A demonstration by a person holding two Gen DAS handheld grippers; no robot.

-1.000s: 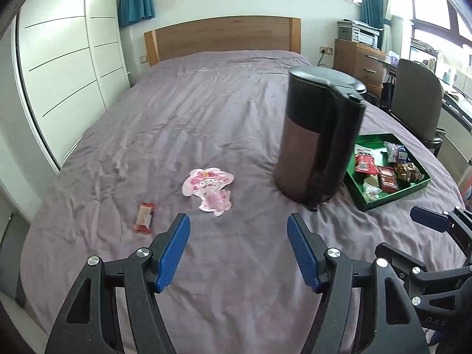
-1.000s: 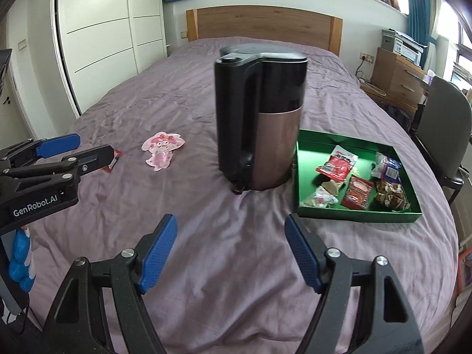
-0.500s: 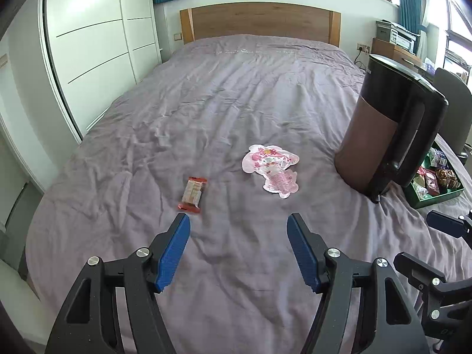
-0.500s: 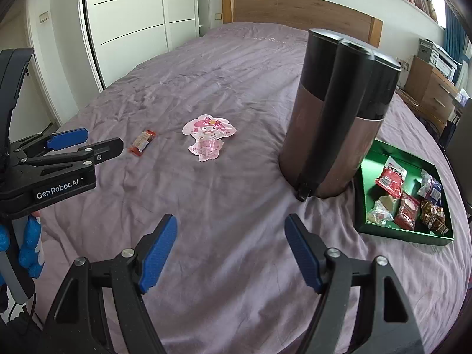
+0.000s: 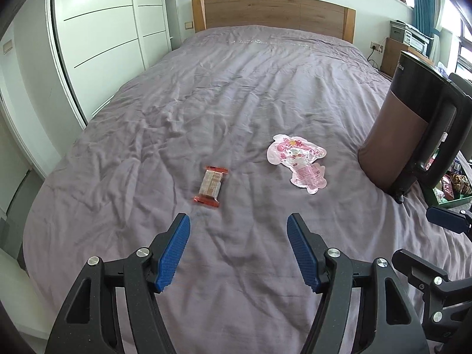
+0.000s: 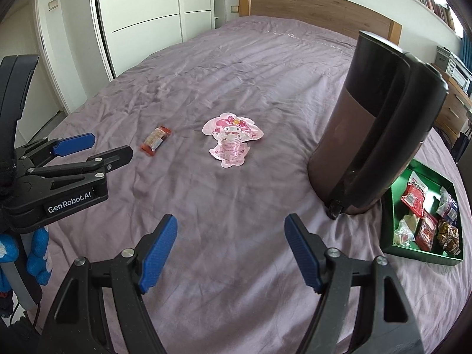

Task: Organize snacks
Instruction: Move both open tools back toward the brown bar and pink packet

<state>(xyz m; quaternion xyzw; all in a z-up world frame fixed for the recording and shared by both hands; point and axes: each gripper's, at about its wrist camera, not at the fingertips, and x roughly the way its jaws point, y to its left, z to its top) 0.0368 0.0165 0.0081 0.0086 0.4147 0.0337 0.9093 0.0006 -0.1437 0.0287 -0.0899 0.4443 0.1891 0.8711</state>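
A small red-ended snack bar [image 5: 211, 185] [image 6: 155, 140] lies on the purple bedspread, just beyond my left gripper [image 5: 238, 227], which is open and empty. To its right lies a pink cartoon-shaped snack pouch [image 5: 298, 159] [image 6: 231, 138]. My right gripper [image 6: 230, 227] hovers open and empty over bare bedspread, short of the pouch. A green tray [image 6: 395, 206] holding several wrapped snacks sits at the right, mostly hidden in the left wrist view behind the kettle. The left gripper also shows at the left edge of the right wrist view, held by a blue-gloved hand [image 6: 35, 242].
A tall black and brown kettle [image 6: 371, 124] [image 5: 410, 124] stands on the bed between the pouch and the tray. White wardrobe doors [image 5: 97, 29] line the left side, a wooden headboard [image 5: 274, 11] the far end. A wooden dresser [image 6: 451, 109] stands at right.
Both grippers have swung left and lower over the bed. The snack bar and pouch now sit nearer the middle of both views, and the kettle and tray have slid to the right.
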